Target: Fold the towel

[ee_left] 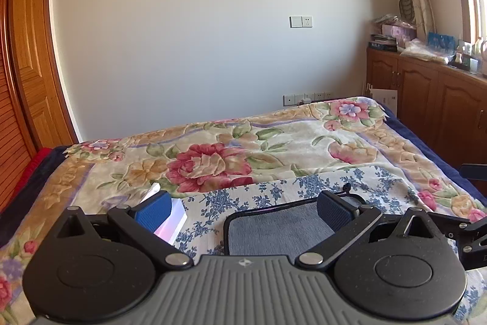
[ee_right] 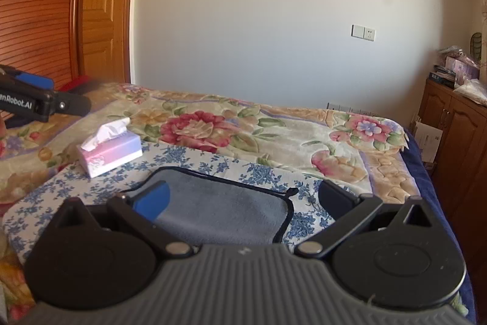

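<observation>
A grey towel (ee_left: 274, 227) with a black hem lies flat on a blue-flowered white cloth (ee_left: 268, 191) on the bed. My left gripper (ee_left: 243, 209) is open and empty, held just above the towel's near left part. In the right wrist view the same towel (ee_right: 225, 203) lies straight ahead, with a small black loop at its far right corner (ee_right: 290, 192). My right gripper (ee_right: 243, 200) is open and empty, its fingers spread over the towel's near edge. The left gripper's body (ee_right: 30, 102) shows at the left edge of the right wrist view.
A pink and white tissue box (ee_right: 109, 150) stands on the cloth left of the towel, and shows in the left wrist view (ee_left: 170, 218) behind the left finger. The floral bedspread (ee_left: 243, 148) covers the bed. Wooden cabinets (ee_left: 441, 105) stand at right, a wooden door (ee_right: 100, 5) at left.
</observation>
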`<state>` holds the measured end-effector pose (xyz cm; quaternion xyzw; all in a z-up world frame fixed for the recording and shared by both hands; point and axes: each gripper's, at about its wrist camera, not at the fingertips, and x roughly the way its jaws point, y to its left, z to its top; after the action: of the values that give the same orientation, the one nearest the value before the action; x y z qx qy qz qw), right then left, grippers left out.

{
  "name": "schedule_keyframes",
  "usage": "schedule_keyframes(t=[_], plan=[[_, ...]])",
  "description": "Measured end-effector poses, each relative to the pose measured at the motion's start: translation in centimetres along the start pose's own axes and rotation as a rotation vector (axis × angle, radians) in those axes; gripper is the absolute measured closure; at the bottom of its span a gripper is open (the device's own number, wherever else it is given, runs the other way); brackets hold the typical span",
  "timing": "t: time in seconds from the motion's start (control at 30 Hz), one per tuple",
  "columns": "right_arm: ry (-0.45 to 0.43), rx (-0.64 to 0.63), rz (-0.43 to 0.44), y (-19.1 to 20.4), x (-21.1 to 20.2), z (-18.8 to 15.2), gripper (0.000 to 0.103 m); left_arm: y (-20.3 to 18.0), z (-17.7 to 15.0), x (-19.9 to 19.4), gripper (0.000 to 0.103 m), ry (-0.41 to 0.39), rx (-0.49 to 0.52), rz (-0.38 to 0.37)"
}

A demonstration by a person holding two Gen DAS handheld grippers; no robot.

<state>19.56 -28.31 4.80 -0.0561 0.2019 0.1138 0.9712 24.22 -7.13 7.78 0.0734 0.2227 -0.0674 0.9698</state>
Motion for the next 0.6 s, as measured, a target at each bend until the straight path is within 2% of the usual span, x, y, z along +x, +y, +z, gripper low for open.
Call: schedule_keyframes(t=[0.6], plan=[[-0.001,0.033,-0.023,2.2,-5.2,-1.3,0.000,1.0,-1.9,-6.9,0.000,-0.006,-0.069,-0.007]])
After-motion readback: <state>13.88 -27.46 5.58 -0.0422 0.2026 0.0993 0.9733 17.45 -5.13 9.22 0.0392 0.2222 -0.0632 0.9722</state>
